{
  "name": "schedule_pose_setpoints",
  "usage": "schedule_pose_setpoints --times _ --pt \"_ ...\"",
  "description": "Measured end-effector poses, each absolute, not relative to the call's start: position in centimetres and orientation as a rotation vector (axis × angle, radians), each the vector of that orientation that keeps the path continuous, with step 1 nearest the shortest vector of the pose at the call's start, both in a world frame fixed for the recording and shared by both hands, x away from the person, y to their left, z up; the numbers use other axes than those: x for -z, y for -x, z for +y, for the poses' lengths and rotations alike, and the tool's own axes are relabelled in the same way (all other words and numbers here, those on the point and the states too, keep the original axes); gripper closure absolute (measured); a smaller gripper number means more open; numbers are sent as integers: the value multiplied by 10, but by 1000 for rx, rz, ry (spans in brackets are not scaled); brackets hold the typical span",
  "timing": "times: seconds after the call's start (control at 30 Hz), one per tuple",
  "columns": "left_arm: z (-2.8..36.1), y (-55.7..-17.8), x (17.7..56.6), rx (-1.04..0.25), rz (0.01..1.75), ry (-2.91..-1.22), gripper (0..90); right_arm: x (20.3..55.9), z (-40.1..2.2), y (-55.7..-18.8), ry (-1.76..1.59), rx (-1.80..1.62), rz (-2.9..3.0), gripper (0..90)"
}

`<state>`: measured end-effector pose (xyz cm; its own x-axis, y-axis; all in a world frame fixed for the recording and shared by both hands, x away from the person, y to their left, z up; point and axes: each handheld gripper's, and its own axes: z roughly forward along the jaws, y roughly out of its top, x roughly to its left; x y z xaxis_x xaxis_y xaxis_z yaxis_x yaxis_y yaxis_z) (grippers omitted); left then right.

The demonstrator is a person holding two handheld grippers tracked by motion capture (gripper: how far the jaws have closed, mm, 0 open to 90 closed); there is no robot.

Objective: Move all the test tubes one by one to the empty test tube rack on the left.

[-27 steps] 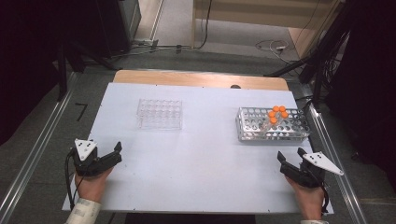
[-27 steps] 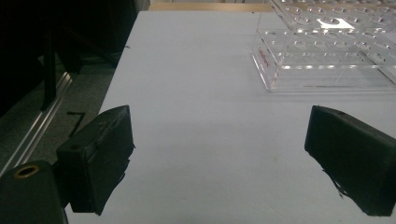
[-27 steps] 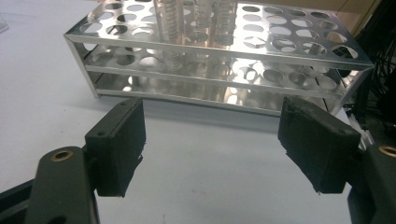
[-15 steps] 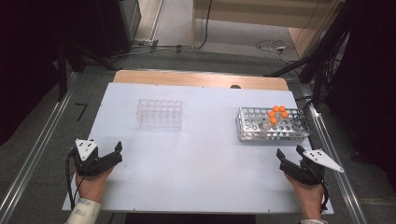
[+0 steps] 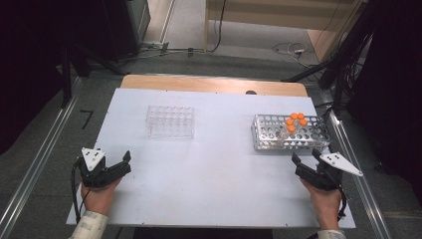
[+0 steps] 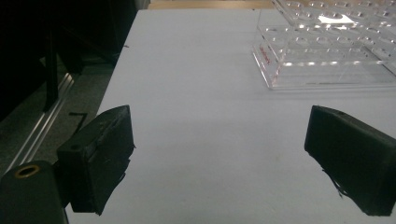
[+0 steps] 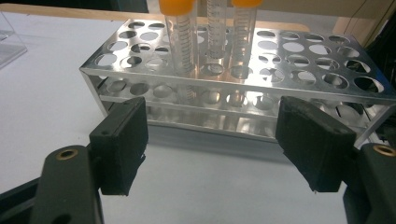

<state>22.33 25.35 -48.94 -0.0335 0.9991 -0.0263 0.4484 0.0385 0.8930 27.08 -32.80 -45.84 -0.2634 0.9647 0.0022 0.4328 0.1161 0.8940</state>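
Observation:
A clear plastic tube rack (image 5: 170,121) stands empty at the table's mid-left; in the left gripper view the clear rack (image 6: 327,51) is at the upper right. On the right stands a metal tube rack (image 5: 278,139) with several orange-capped tubes (image 5: 295,121) upright at its far middle. My left gripper (image 5: 125,163) rests open near the front left edge, with nothing between its jaws (image 6: 224,163). My right gripper (image 5: 304,155) is open just in front of the metal rack (image 7: 233,88), facing the tubes (image 7: 180,32) and touching neither.
The white table top (image 5: 224,169) has a wooden strip (image 5: 214,83) along its far edge. Aluminium rails (image 5: 35,164) run down both sides. Cables lie on the floor beyond the table, with dark equipment to either side.
My right gripper has crept a little forward toward the metal rack. The left gripper has stayed where it was.

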Motion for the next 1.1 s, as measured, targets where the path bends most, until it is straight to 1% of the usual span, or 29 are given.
schedule_pose_setpoints --times 0.53,1.1 --pt "253 -225 491 -931 1582 -1528 89 459 -320 -280 -1333 -1079 1808 238" --pt "253 -225 491 -948 1584 -1517 89 457 -316 -296 -1318 -1093 1796 293"
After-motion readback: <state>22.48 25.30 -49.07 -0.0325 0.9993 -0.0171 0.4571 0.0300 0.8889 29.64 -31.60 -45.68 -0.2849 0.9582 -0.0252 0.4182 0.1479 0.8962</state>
